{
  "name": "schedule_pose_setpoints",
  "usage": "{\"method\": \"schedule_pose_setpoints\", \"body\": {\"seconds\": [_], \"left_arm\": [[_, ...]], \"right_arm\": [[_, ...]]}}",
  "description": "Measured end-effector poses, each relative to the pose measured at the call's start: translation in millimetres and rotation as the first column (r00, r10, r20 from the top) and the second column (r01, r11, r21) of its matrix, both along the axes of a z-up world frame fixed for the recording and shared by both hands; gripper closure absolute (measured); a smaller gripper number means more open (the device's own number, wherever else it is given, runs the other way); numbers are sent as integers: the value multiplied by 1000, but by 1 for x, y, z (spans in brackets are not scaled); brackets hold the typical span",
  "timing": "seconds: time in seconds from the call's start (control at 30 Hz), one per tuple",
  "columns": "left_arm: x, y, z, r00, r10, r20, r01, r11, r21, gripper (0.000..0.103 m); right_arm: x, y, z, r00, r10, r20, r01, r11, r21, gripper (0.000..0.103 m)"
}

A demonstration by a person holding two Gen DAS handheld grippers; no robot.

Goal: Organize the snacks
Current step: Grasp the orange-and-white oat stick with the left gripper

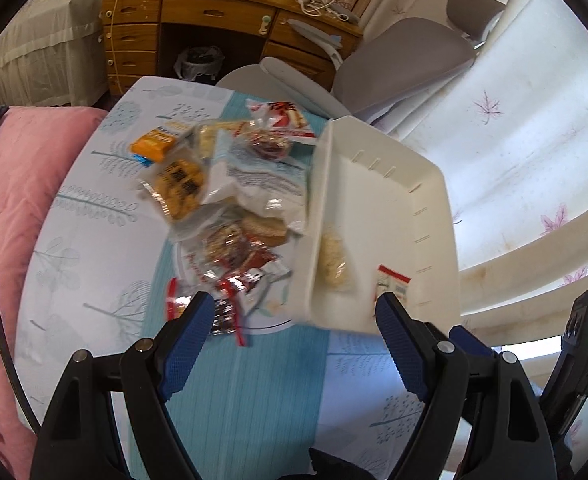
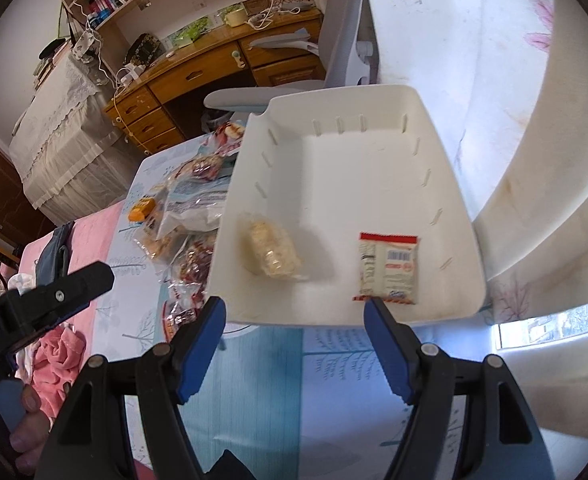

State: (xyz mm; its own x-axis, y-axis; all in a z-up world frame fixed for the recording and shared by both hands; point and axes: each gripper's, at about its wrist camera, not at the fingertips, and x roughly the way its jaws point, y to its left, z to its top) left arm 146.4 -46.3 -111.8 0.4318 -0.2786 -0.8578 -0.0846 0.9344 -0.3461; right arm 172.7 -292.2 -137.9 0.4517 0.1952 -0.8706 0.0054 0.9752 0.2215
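**Two snacks in the white bin, the rest heaped beside it**

The white bin [image 2: 446,184] sits on the worktop [image 2: 253,376]. Inside it lie a clear pack of pale crackers [image 2: 271,254] toward its left wall and a red-trimmed white packet [image 2: 388,268] toward its right wall, well apart. Just left of the bin, the snack pile [image 1: 221,200] covers the cloth, an orange packet [image 1: 151,145] at its far left. Near the bin's front edge, the left gripper [image 1: 294,320] and right gripper [image 2: 294,320] hover with fingers spread wide, holding nothing.

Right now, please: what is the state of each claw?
Left claw: open, holding nothing.
Right claw: open, holding nothing.
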Motion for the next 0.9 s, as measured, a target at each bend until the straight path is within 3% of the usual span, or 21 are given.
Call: {"method": "schedule_pose_setpoints", "body": {"seconds": [0.23,0.53,0.9], "left_arm": [[-10,42,7,1000,-11,11,11,1000,12,21],[-7,106,16,996,-90,8,89,995,46,17],[16,165,14,968,-249,-27,250,959,133,17]], "right_arm": [[-8,31,3,1000,-30,-4,30,999,19,31],[-25,83,1,991,-135,-24,136,990,49,28],[-47,134,-20,945,-323,-58,327,940,96,25]]}}
